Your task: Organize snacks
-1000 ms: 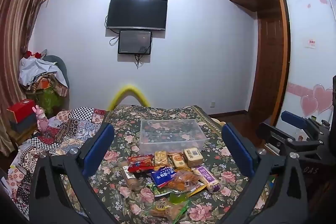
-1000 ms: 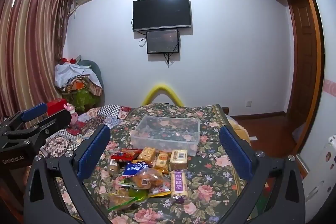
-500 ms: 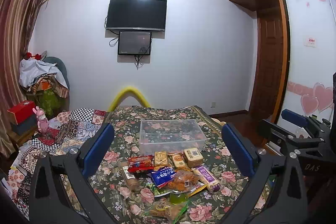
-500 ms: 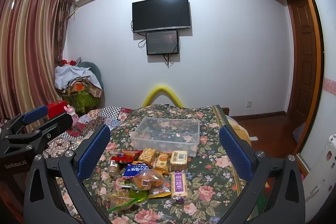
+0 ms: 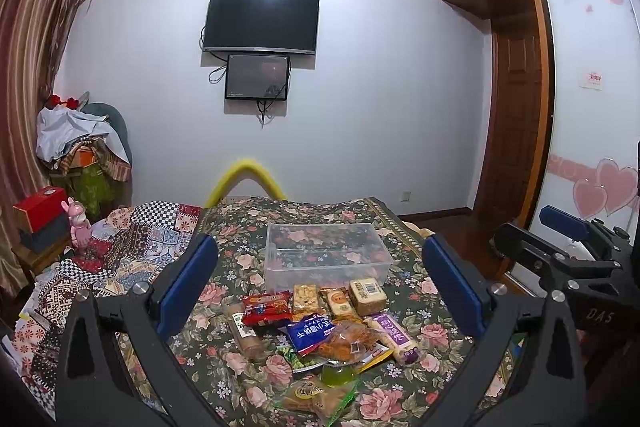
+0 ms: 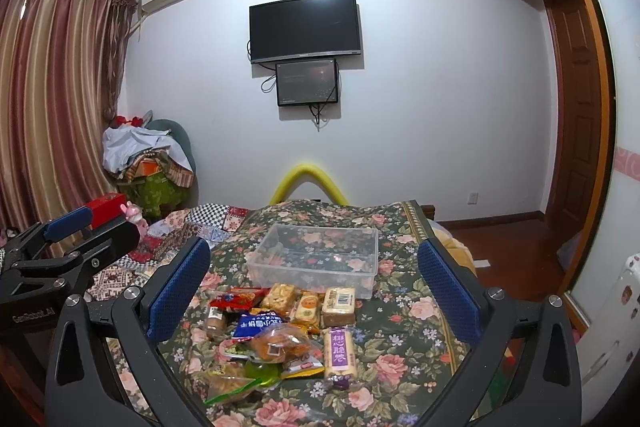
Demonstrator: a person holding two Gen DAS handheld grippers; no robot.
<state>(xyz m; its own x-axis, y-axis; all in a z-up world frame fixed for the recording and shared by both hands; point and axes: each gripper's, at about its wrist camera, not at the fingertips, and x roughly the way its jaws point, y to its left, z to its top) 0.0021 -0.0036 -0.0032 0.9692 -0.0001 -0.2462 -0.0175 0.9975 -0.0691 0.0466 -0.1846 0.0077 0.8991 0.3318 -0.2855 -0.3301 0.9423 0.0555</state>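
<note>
Although both tools are raised and ready, no sorting is evident: the clear plastic bin (image 5: 326,253) holds nothing, the floral cloth showing plainly through its walls, and every snack lies outside it on the floral bedspread (image 5: 436,331).

Taken left to right in the left wrist view: the left gripper (image 5: 320,287) stands with its blue pads spread wide and nothing between them. At about 8 o'clock of the pile lies a brown cylindrical pack (image 5: 245,333). Just right of it, the red wrapper (image 5: 266,307) sits touching the row of three small cakes: a yellow crumbly one (image 5: 306,299), an orange-labelled one (image 5: 340,303), and a tan block with a barcode (image 5: 368,291), this row lying just beside the bin at its 6 o'clock edge. Below the row, a blue packet (image 5: 310,333) overlaps a clear bag of golden pastry (image 5: 348,341). At 4 o'clock of the pile lies the purple-labelled bar (image 5: 394,337). At 6 o'clock, a green jelly cup (image 5: 338,375) and a further clear-wrapped pastry (image 5: 316,395) sit nearest the camera.

The right gripper (image 6: 314,287) is likewise fully spread and holding nothing; it hovers short of the pile, well apart from any item.

Assessment: the task appears to be at its very start. Nothing is binned; all the visible snacks remain to be transferred. The overlapping middle packets will likely need separating one at a time.
</note>
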